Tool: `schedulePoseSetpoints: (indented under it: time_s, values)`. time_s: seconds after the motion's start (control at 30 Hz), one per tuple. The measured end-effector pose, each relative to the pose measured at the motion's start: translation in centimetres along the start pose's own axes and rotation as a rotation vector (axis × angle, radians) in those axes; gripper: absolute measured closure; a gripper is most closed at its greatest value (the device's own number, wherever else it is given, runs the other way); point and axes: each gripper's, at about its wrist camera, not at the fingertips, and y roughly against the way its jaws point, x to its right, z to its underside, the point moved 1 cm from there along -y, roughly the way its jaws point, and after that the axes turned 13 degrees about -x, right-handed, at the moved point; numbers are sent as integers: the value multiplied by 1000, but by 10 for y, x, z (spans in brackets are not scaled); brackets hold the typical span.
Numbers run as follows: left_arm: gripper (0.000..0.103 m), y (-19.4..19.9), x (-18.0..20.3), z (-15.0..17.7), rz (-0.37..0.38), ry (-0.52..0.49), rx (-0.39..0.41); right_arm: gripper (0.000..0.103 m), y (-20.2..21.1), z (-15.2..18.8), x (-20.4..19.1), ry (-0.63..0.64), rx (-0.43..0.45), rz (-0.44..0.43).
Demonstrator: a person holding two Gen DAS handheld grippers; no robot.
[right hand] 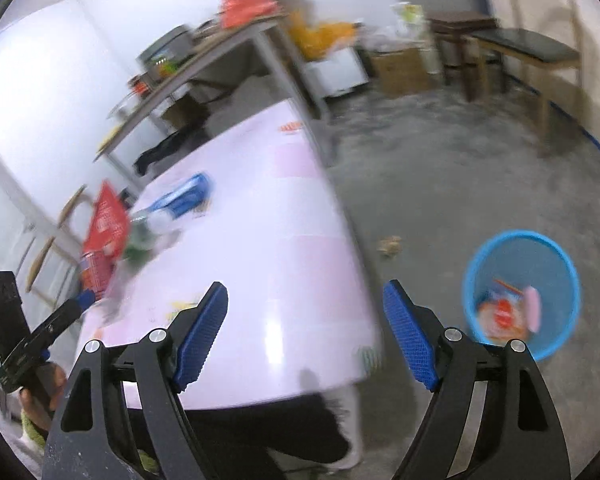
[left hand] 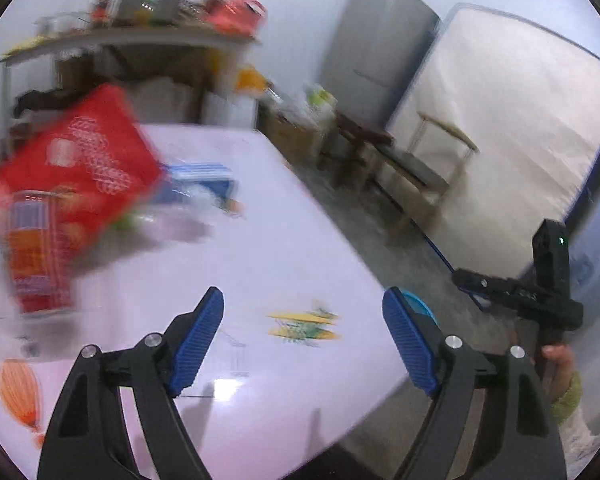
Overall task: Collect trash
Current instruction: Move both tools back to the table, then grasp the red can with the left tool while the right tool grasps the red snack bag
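Both views are motion-blurred. My left gripper [left hand: 303, 336] is open and empty above the white table [left hand: 284, 248]. On the table's left lie a red snack bag [left hand: 80, 168], a red can [left hand: 40, 252], a blue packet [left hand: 204, 180] and a clear plastic bottle [left hand: 168, 216]. My right gripper [right hand: 305, 332] is open and empty over the table's near corner [right hand: 260, 280]. A blue trash basket [right hand: 520, 292] stands on the floor to its right, with wrappers inside. The red bag [right hand: 106, 224], blue packet [right hand: 184, 196] and bottle [right hand: 152, 228] lie on the far left of the table.
A cluttered metal shelf [left hand: 140, 36] stands behind the table. A grey fridge [left hand: 380, 48], an upright mattress [left hand: 500, 128], wooden chairs [left hand: 420, 168] and boxes line the room. A scrap of paper [right hand: 390, 245] lies on the concrete floor. The right gripper's body [left hand: 540, 292] shows at right.
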Motion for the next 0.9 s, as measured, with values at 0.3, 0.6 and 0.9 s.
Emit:
schedulePoseSetpoints:
  time_s: [0.3,0.6,0.9]
  values:
    - [17,55,-92,-6,-219,177,160,25,-49,-3,-100,184,-106,-39]
    - [23,29,-146,-31,-294,250,57,24,-77,1,-165,340,-152,-28]
    - [28,-4,-162,-39,-294,242,-42,24,-94,-8,-186,349,-175,-45]
